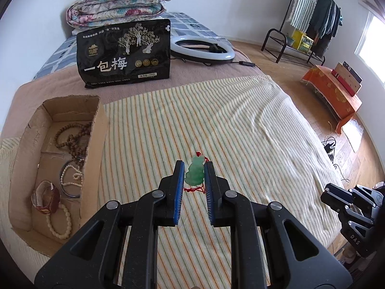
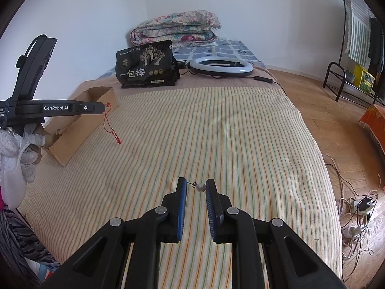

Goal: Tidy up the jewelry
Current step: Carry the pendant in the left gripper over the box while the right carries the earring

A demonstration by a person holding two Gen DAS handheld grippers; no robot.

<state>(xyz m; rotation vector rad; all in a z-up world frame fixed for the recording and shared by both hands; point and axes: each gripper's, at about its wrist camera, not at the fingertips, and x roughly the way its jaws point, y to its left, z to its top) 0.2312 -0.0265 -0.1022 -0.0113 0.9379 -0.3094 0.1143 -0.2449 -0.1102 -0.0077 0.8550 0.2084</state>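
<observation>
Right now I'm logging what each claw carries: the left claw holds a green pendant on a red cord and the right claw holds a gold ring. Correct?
Not quite. The right claw holds a pearl earring, not a gold ring, as the right wrist view shows. The left claw does hold the green pendant on a red cord.

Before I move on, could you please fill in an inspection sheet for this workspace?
Surface: striped blanket spread over a bed, lightly creased.
Job's things: green pendant on a red cord; pearl earring; cardboard box at the bed's left edge, holding bead bracelets, a pearl strand and bangles.
Clutter: black snack bag, ring light, folded quilt.
Grippers: left gripper shut on the pendant; right gripper shut on the earring.
Cables: ring light lead on the bed; power strip and wires on the floor.
Surroundings: clothes rack, orange-draped stand, wooden floor.
</observation>
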